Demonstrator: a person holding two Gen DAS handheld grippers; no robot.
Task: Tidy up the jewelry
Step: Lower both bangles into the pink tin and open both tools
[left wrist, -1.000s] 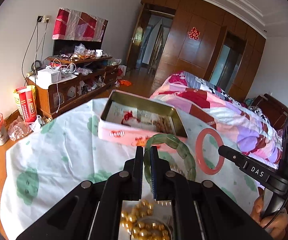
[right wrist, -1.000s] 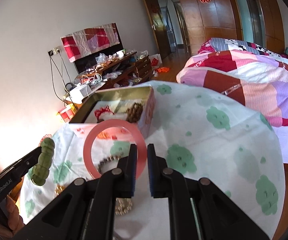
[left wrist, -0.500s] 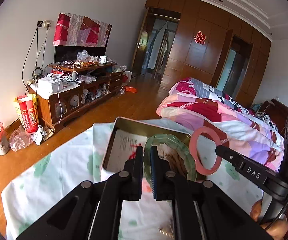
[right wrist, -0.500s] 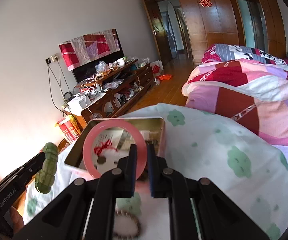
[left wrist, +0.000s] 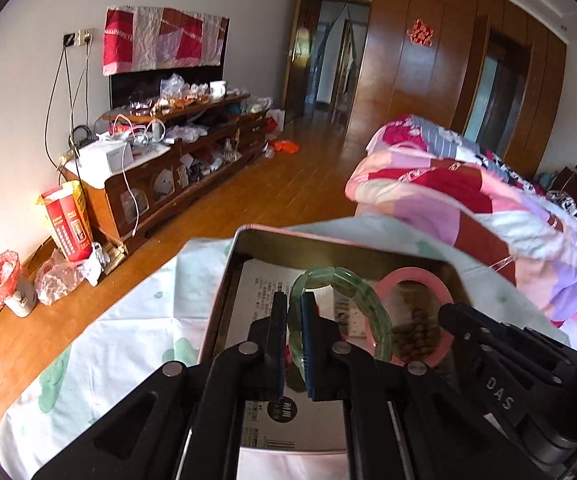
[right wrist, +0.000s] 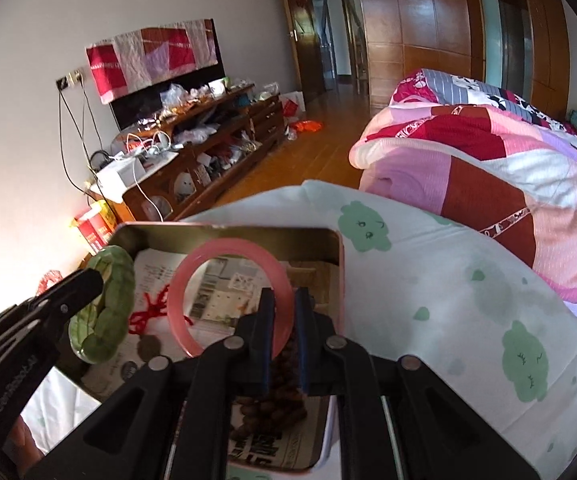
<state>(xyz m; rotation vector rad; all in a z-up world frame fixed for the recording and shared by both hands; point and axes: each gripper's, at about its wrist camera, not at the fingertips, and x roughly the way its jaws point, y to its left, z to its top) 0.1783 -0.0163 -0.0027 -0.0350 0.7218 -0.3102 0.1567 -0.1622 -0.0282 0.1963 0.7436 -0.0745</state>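
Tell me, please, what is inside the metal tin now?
Inside the metal tin lie printed paper, a red string and brown beads. The grippers and their bangles cover part of the bottom, so more may be hidden.

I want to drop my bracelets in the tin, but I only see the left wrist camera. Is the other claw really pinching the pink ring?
Observer: Yes. The right claw is shut on the rim of the pink ring, which stands upright over the open tin.
Operator: Is there stuff in the tin that I can't see?
Observer: A red string lies on the printed paper inside, just beside the green bracelet that hangs from the left claw.
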